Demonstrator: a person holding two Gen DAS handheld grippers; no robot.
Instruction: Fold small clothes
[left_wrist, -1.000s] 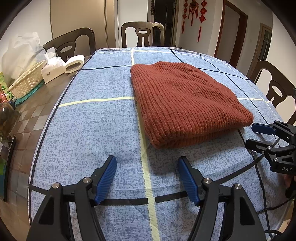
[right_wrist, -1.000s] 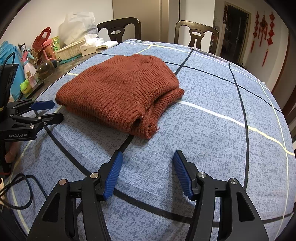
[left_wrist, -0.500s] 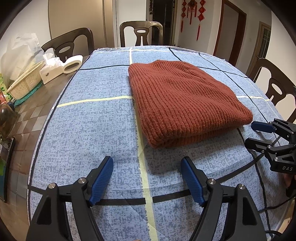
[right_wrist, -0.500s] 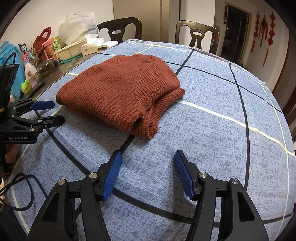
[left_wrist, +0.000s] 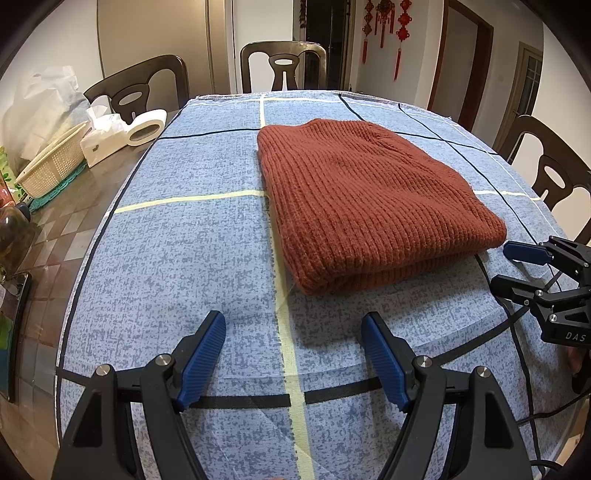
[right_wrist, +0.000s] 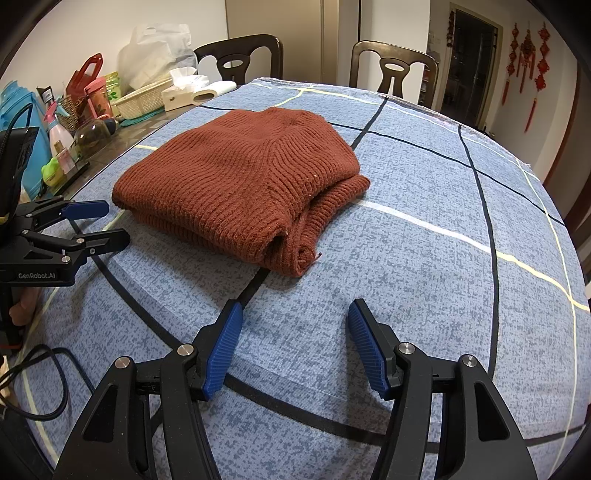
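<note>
A rust-red knitted sweater (left_wrist: 369, 206) lies folded into a thick rectangle on the blue checked tablecloth (left_wrist: 184, 258). In the right wrist view the sweater (right_wrist: 240, 184) shows its layered open edges toward me. My left gripper (left_wrist: 293, 321) hovers open over bare cloth just short of the sweater's near edge, with nothing between its blue pads. My right gripper (right_wrist: 295, 308) is open too, near the sweater's loose corner and apart from it. Each gripper also appears at the side of the other's view: the right gripper (left_wrist: 504, 266) and the left gripper (right_wrist: 114, 222), both beside the sweater.
Dark wooden chairs (left_wrist: 282, 62) ring the table. On the uncovered tabletop at the left stand a woven basket (left_wrist: 51, 170), a tissue box (left_wrist: 99, 142), a tape roll (left_wrist: 146, 127) and several bottles (right_wrist: 61, 136). A black cable (right_wrist: 48, 384) trails over the near left edge.
The left gripper's jaws have spread a little wider. The sweater and the right gripper have stayed where they were.
</note>
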